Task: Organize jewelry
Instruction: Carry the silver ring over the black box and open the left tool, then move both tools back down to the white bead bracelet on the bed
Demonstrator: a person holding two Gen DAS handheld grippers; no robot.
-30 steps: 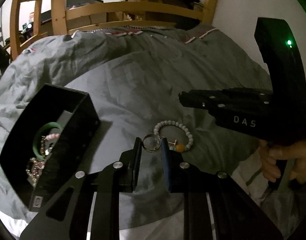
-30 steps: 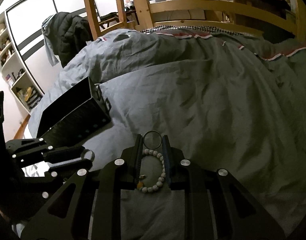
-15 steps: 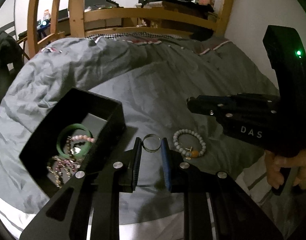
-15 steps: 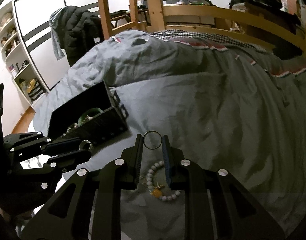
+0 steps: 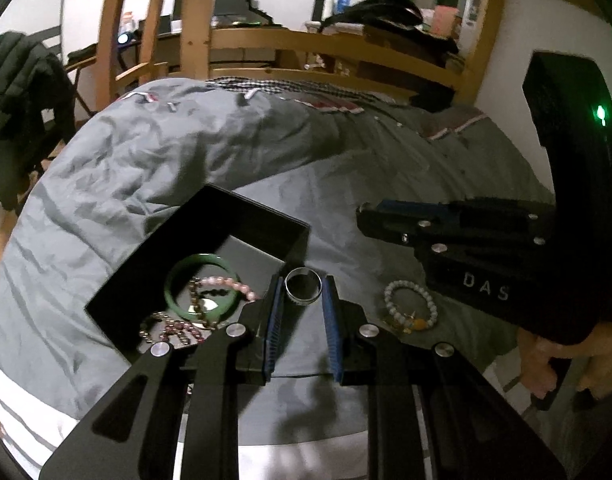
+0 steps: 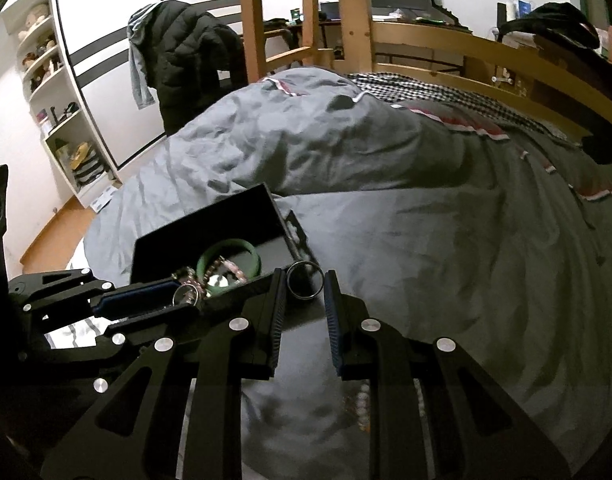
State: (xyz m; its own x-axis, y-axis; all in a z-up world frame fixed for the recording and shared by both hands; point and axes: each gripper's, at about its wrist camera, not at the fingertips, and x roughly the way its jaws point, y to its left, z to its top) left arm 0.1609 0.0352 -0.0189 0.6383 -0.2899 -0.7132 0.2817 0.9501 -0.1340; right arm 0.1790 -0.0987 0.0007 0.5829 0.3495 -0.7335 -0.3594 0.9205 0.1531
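My left gripper (image 5: 303,285) is shut on a silver ring (image 5: 303,282), held just above the right wall of the open black jewelry box (image 5: 258,216). The box holds a green bangle (image 5: 174,280) and beaded bracelets (image 5: 226,282). My right gripper (image 6: 305,280) is shut on a dark ring (image 6: 304,279) near the box's right corner (image 6: 294,228). The left gripper with its ring (image 6: 185,294) also shows in the right wrist view. A white beaded bracelet (image 5: 411,307) with an orange bead lies on the grey duvet (image 5: 346,184), below the right gripper body (image 5: 466,248).
A wooden bed frame (image 5: 306,44) and ladder (image 6: 282,12) stand at the back. A dark jacket (image 6: 186,52) hangs at the left, beside white shelves (image 6: 54,100). The wall is at the right.
Both grippers have risen and moved left toward the box, each still holding its ring. The white beaded bracelet stays on the duvet, now below and behind them.
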